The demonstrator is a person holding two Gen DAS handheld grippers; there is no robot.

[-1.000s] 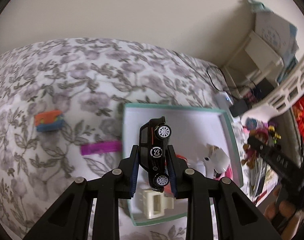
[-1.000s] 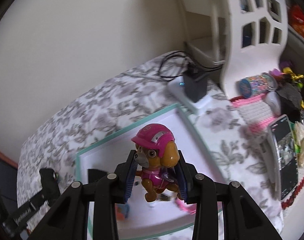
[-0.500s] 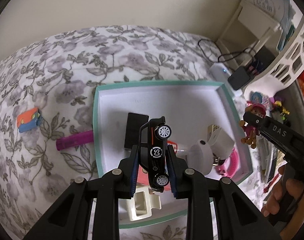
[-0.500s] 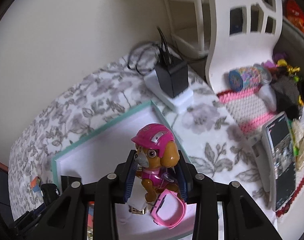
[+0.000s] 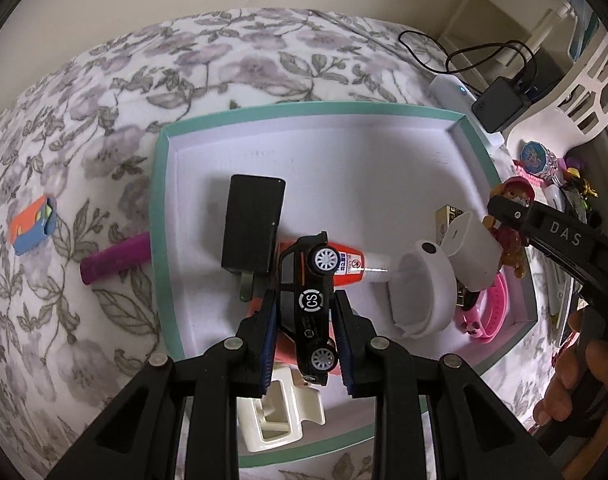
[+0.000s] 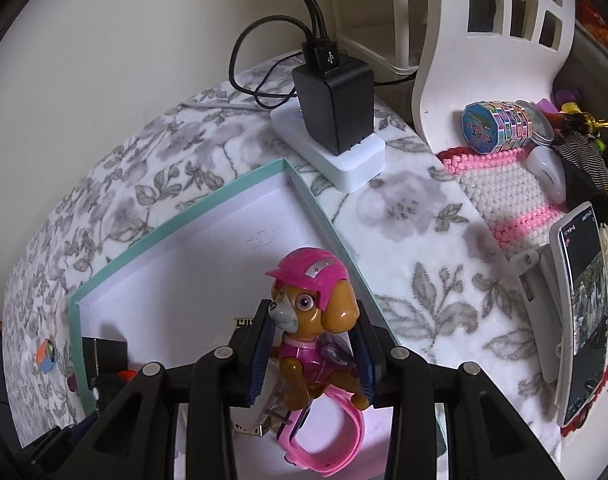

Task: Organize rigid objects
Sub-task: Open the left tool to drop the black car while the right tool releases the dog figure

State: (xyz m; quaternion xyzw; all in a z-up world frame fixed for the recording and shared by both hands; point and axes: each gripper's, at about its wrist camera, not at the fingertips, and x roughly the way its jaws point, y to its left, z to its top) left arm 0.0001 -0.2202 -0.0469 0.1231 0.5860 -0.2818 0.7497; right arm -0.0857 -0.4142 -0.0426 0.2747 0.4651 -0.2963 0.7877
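Observation:
My left gripper (image 5: 306, 322) is shut on a black toy car (image 5: 310, 312) and holds it above the teal-rimmed white box (image 5: 159, 216). The box holds a black charger (image 5: 253, 224), an orange tube (image 5: 344, 264), white round parts (image 5: 424, 284), a pink band (image 5: 490, 312) and a cream clip (image 5: 279, 416). My right gripper (image 6: 314, 354) is shut on a pink-helmeted puppy figure (image 6: 314, 312) above the box's right side (image 6: 328, 220). It also shows in the left wrist view (image 5: 512, 216).
A purple marker (image 5: 115, 262) and an orange-blue toy (image 5: 31, 228) lie on the floral cloth left of the box. A black adapter on a white power strip (image 6: 336, 120), a white chair (image 6: 484, 40), a crocheted mat (image 6: 504, 188) and a phone (image 6: 580, 312) stand to the right.
Both grippers have moved closer over the box with their toys still held. The box fills more of both views and the adapter looms nearer in the right view.

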